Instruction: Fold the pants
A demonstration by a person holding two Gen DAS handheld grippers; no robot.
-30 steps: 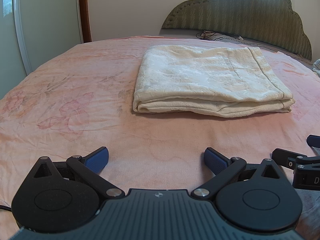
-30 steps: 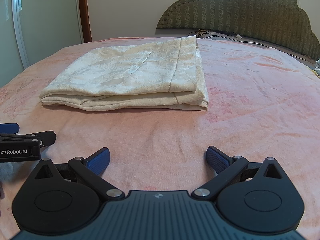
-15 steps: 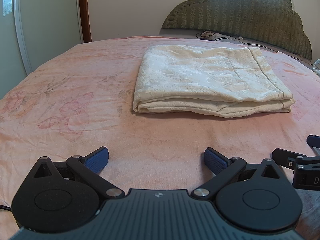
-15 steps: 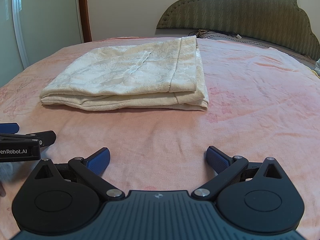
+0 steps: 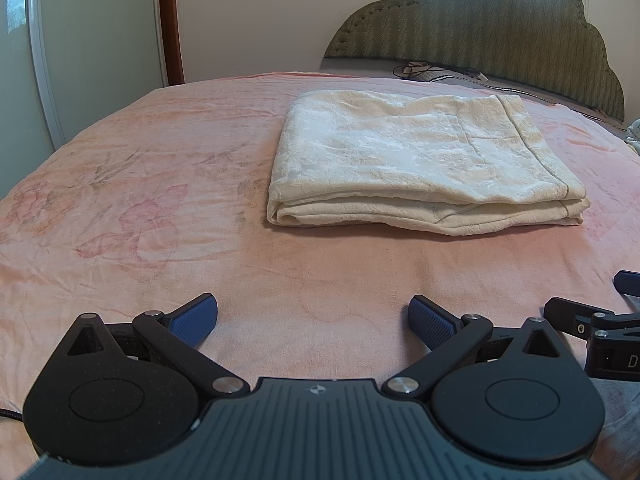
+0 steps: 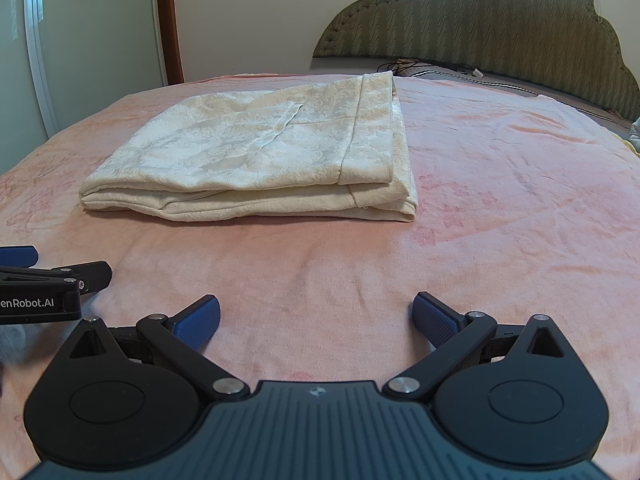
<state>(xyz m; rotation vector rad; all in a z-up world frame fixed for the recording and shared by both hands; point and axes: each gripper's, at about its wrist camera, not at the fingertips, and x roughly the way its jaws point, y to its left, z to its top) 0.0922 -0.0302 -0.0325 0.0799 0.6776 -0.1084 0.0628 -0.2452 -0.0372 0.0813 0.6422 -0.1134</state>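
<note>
Cream patterned pants [image 5: 420, 160] lie folded into a flat rectangular stack on the pink bedspread [image 5: 140, 184], seen in the right wrist view as the same pants [image 6: 260, 160] up and left of centre. My left gripper [image 5: 313, 320] is open low over the bedspread, well short of the stack, nothing between its blue pads. My right gripper [image 6: 316, 320] is open too, also empty and short of the stack. Each gripper shows at the edge of the other's view: the right gripper [image 5: 600, 320] and the left gripper [image 6: 44, 280].
A green padded headboard [image 5: 500, 20] stands behind the bed, with cables [image 5: 424, 68] lying at its foot. A white wardrobe door [image 5: 80, 40] and a brown door frame [image 5: 170, 20] are at the left. Pale cloth [image 5: 634, 132] shows at the far right edge.
</note>
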